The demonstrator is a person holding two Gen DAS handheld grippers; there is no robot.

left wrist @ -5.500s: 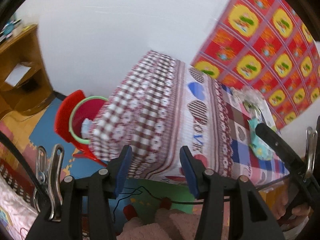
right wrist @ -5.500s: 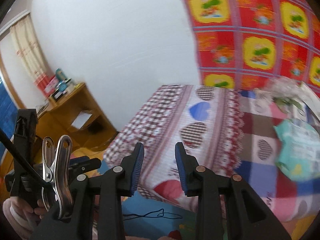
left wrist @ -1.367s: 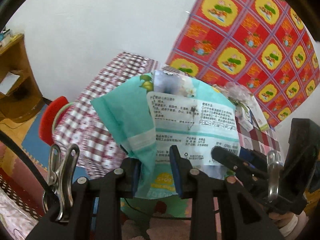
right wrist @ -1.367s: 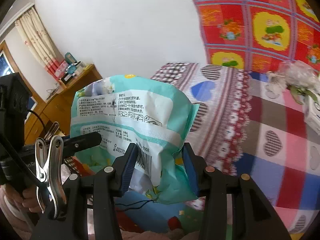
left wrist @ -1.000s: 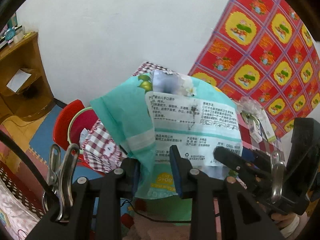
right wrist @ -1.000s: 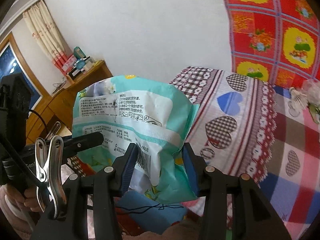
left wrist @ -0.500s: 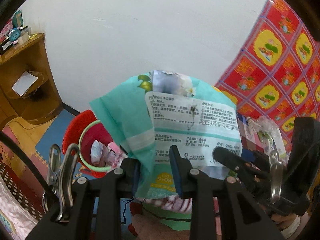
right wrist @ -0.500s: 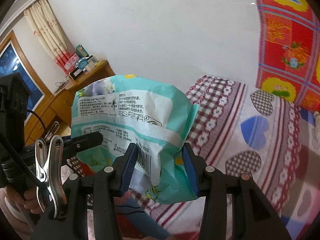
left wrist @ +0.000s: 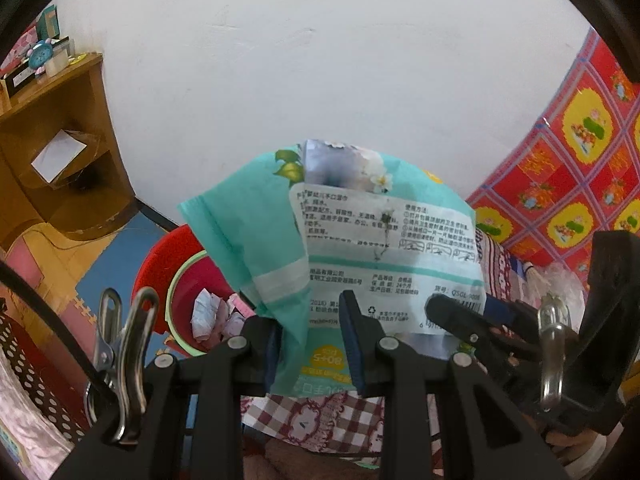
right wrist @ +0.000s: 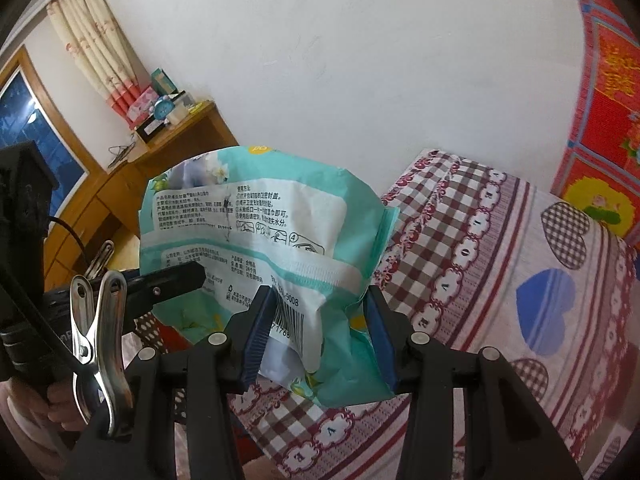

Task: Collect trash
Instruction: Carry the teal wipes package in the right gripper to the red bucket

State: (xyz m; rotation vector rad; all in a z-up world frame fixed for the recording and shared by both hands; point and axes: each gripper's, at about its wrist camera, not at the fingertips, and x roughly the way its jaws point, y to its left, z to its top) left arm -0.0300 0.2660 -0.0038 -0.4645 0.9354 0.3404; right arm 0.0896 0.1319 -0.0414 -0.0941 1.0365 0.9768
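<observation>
Both hands are in on this one, carrying the teal wet-wipe packet (left wrist: 360, 248) through the air toward the red bin (left wrist: 176, 280), which sits on the floor down at about eight o'clock from the packet in the left wrist view, a few crumpled scraps already lying inside it. So this looks like the carry step of the clean-up, with the drop yet to come. The left gripper (left wrist: 312, 344) has its jaws fairly narrow, pinching the packet's lower left edge between the blue pads. The right gripper (right wrist: 320, 340) stands about half open, and that gap is filled by the bunched lower right corner, barcode and all, so it is clamped on a thicker fold. The packet hangs clear above the checked tablecloth (right wrist: 480, 272), its printed back facing the cameras, with the table edge at five o'clock beneath it. By my reckoning, the next move calls for bringing the packet over the bin's green rim, then letting both jaws go together, or the limp wrapper may cling to one pad and swing aside.
</observation>
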